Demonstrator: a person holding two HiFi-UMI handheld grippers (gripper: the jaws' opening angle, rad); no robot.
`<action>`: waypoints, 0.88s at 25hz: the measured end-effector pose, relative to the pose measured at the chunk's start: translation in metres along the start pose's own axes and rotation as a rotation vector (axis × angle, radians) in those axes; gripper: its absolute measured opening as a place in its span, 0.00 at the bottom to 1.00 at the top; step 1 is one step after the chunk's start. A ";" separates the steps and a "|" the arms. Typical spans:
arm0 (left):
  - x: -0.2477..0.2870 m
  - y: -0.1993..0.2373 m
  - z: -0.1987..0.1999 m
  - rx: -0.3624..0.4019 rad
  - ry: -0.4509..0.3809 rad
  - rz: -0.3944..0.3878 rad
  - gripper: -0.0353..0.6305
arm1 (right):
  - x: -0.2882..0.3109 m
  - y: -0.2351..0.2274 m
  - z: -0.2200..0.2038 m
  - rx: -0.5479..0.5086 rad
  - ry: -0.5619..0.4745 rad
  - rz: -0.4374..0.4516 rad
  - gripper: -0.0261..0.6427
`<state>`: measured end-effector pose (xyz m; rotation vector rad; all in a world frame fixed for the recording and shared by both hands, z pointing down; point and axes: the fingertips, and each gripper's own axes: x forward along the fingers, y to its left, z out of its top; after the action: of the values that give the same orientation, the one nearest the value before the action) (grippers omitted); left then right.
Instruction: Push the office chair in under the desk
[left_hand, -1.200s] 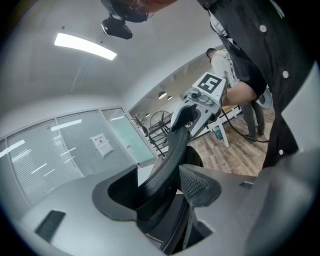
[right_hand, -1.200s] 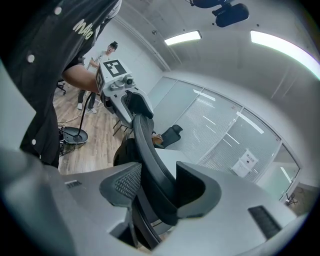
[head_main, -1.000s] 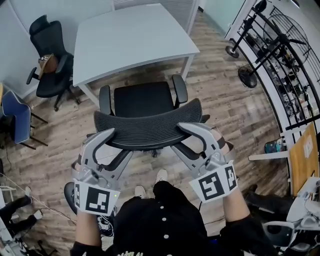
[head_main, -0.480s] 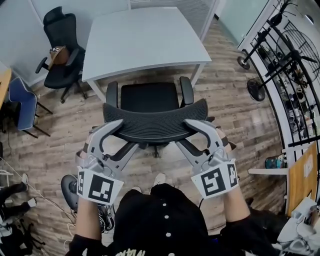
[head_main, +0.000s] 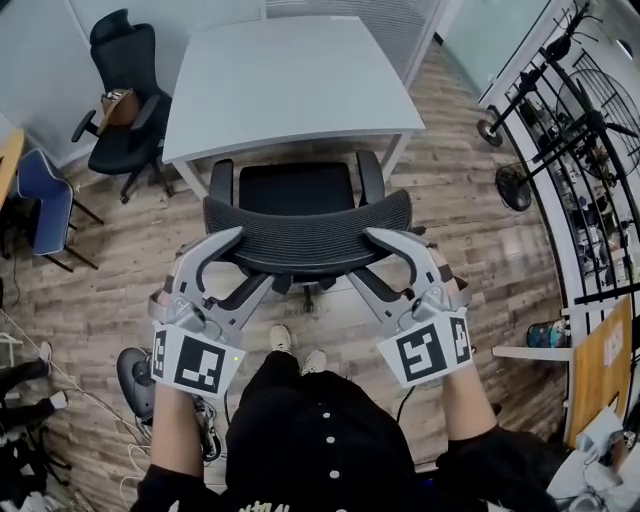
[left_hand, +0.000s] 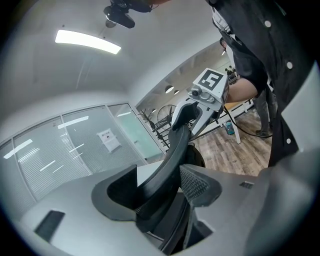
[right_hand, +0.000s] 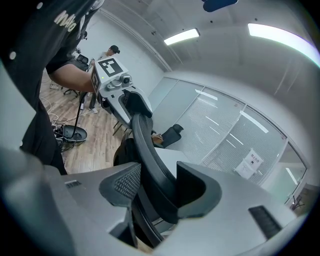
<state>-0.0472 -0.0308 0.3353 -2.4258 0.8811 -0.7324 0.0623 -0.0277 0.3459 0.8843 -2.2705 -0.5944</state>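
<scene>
The black office chair stands just in front of the pale grey desk (head_main: 290, 75). Its seat (head_main: 297, 188) reaches the desk's front edge, between the desk's legs. I hold the mesh backrest (head_main: 308, 238) by its top rim from behind. My left gripper (head_main: 250, 260) is shut on the rim's left end and my right gripper (head_main: 362, 258) on its right end. In the left gripper view the curved backrest (left_hand: 175, 150) runs between the jaws of the left gripper (left_hand: 160, 187). In the right gripper view the backrest (right_hand: 145, 145) is likewise pinched in the right gripper (right_hand: 152, 190).
A second black chair (head_main: 120, 100) stands at the back left beside the desk, and a blue chair (head_main: 40, 200) at the left. A fan on a stand (head_main: 515, 185) and wire racks (head_main: 590, 150) line the right. Cables and a round base (head_main: 135, 375) lie by my feet.
The chair has rolled forward toward the desk with both grippers on its backrest; its seat has come up to the desk's edge. I have stepped forward behind it.
</scene>
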 end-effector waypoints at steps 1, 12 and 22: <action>0.002 0.002 0.000 -0.001 0.002 0.000 0.46 | 0.002 -0.003 0.000 0.000 0.001 0.000 0.38; 0.023 0.020 -0.010 0.007 -0.007 -0.002 0.46 | 0.025 -0.020 -0.009 0.004 0.019 0.011 0.38; 0.045 0.040 -0.017 0.007 -0.011 0.001 0.46 | 0.046 -0.040 -0.015 -0.004 0.008 0.004 0.38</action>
<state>-0.0462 -0.0933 0.3397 -2.4207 0.8740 -0.7196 0.0631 -0.0902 0.3506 0.8785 -2.2627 -0.5923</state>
